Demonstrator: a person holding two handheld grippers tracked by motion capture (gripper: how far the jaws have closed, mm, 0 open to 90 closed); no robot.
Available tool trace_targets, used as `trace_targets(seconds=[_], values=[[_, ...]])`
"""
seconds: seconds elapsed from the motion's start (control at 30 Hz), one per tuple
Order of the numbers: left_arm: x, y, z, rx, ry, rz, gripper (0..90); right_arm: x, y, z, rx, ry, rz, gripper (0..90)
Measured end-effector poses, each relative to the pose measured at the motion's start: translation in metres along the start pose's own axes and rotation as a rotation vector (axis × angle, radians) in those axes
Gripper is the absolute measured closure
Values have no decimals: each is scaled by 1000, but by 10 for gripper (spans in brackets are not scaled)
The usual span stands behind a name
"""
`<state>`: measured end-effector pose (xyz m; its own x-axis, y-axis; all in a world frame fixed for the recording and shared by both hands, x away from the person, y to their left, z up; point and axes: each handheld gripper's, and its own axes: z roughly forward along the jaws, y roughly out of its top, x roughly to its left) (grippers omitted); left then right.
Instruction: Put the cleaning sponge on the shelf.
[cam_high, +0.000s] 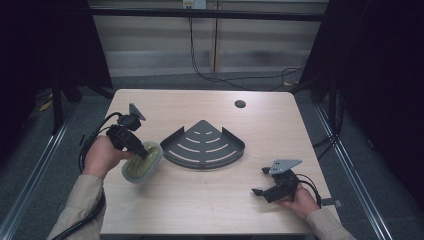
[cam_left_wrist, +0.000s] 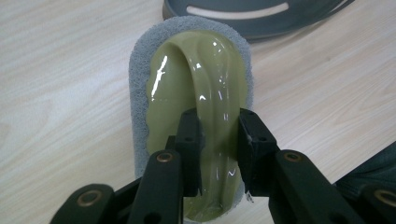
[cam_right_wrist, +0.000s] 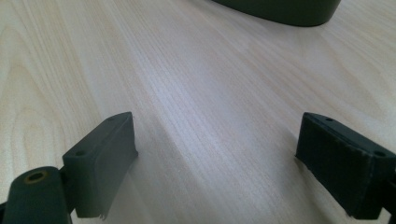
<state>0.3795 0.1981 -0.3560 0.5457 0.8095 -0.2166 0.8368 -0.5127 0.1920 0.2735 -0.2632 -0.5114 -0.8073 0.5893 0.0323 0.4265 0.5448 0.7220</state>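
from the high view, my left tool (cam_high: 141, 151) sat on the scrubber (cam_high: 142, 162), just left of the dark corner rack (cam_high: 204, 145) on the tabletop (cam_high: 200, 205). in the left gripper view, it clenched the scrubber's olive handle (cam_left_wrist: 212, 84). in the right gripper view, my right tool (cam_right_wrist: 217, 163) stood released over bare wood.

Between the black left tongs (cam_left_wrist: 218, 140) sits a scrubber (cam_left_wrist: 196, 84) with a glossy olive-green handle and a grey, finely textured sponge rim. Just beyond it lies a dark grey corner rack (cam_high: 204, 145) with pale curved slots. The desk (cam_right_wrist: 196, 93) under the black right tongs (cam_right_wrist: 215, 163) is light wood with fine grain lines.
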Motion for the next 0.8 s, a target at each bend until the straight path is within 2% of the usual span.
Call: trace_targets(seconds=[0.47, 0.8], values=[[-7, 27, -6, 23, -4, 25, 724, 0, 0, 0, -1, 0, -2, 114], [-10, 41, -9, 17, -6, 40, 724, 0, 0, 0, -1, 0, -2, 113]])
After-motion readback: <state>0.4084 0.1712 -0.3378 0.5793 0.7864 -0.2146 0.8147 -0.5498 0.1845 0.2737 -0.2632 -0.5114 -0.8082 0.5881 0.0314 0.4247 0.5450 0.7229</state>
